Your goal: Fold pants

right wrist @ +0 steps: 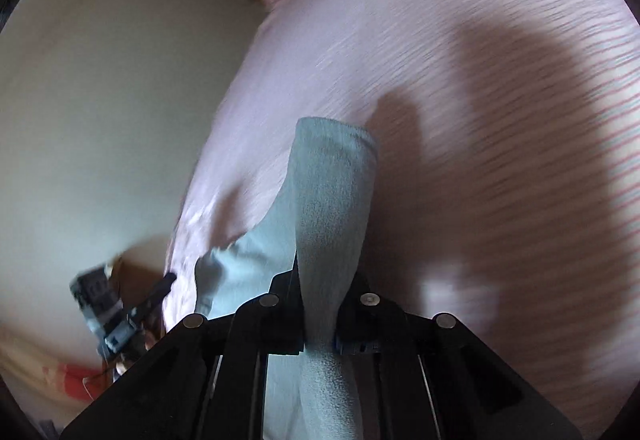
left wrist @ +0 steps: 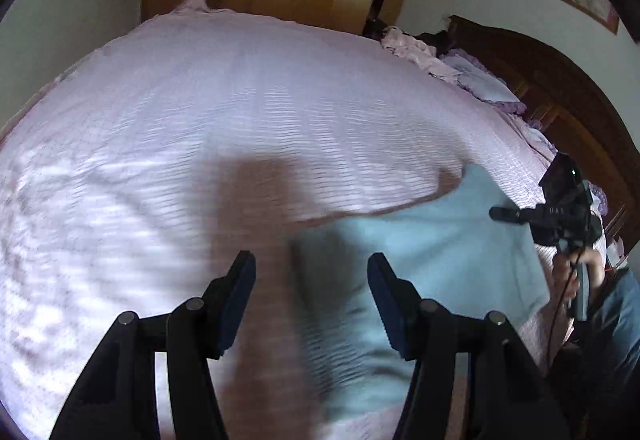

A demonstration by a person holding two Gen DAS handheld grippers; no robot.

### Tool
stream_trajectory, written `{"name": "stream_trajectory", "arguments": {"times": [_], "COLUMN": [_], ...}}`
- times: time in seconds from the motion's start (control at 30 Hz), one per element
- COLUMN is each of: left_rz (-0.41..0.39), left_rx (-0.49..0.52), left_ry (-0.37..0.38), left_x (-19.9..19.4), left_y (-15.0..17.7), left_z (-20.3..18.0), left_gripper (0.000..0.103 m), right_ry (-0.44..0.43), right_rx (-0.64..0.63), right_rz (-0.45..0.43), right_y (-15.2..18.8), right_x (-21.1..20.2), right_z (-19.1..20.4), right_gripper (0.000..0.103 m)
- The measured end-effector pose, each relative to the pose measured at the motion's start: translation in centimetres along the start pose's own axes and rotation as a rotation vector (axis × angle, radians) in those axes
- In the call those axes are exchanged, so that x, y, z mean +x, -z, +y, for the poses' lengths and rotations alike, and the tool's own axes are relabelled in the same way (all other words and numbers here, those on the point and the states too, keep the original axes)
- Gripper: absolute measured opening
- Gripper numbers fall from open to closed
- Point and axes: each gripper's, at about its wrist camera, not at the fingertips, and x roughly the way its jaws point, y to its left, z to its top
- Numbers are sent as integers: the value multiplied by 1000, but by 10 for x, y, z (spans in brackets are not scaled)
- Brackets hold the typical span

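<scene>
Pinching pants [right wrist: 332, 224], right gripper [right wrist: 320, 336] clamped.

Daylight falls bright on the bedspread [left wrist: 240, 100], blowing its near left part out to white. Soft dark shadows of the tools lie across it in both views. Motion blur smears the weave and the pale blue pants [right wrist: 332, 200]. Fisheye bending curves the bed, and the corners go black

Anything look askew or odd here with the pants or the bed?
Nothing stands out. The light blue pants lie on the pink bedspread, one end pinched in the right tool; the left tool is open and empty.
</scene>
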Motion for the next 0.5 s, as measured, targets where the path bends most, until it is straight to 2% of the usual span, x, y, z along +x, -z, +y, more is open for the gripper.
{"name": "stream_trajectory", "arguments": {"times": [0.1, 0.13, 0.2, 0.27, 0.33, 0.5], "left_rz": [32, 41, 39, 53, 68, 58], "left_rx": [50, 78, 88, 76, 116, 162], "left_ry": [3, -7, -9, 26, 19, 38], "left_x": [28, 34, 38, 40, 39, 33], "left_y": [-7, -8, -6, -1, 5, 14], "left_z": [-34, -47, -64, -78, -98, -135], "left_gripper": [61, 61, 61, 61, 61, 61], "right_ry": [81, 81, 52, 16, -39, -156], "right_rx": [-16, -2, 25, 34, 84, 175], "right_rz": [7, 12, 1, -45, -56, -95], "right_y": [-13, -13, -1, 15, 30, 94], "right_x": [-12, -10, -12, -17, -18, -36], "right_z": [-28, -33, -38, -42, -42, -49], "right_gripper": [5, 9, 10, 14, 16, 20]}}
